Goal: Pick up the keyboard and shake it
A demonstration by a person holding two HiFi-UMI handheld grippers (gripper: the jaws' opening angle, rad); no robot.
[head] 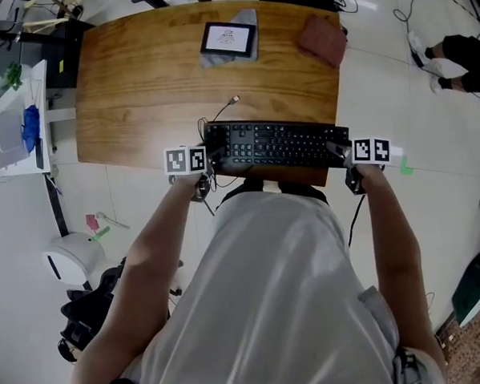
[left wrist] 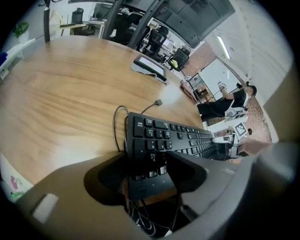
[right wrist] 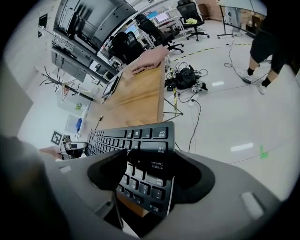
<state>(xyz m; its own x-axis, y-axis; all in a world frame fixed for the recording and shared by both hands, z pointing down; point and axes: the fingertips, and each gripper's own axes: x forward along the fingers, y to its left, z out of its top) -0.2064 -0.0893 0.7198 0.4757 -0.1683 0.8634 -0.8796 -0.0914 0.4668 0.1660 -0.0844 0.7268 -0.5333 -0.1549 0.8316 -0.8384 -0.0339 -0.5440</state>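
A black keyboard (head: 278,145) lies along the near edge of the wooden table (head: 138,88), its front rim hanging a little over that edge. My left gripper (head: 207,161) clamps its left end; in the left gripper view both jaws press the end of the keyboard (left wrist: 173,136), gripper (left wrist: 150,161). My right gripper (head: 341,154) clamps the other end, and in the right gripper view the keyboard (right wrist: 136,140) sits pinched in the gripper (right wrist: 147,164). Whether the keyboard is off the tabletop I cannot tell. Its cable (head: 224,109) curls onto the table behind it.
A tablet (head: 229,38) on a grey cloth and a reddish folded cloth (head: 323,41) lie at the far side of the table. A white rack (head: 16,127) stands to the left. A person's feet (head: 450,60) show at the upper right. Cables trail on the floor (right wrist: 187,77).
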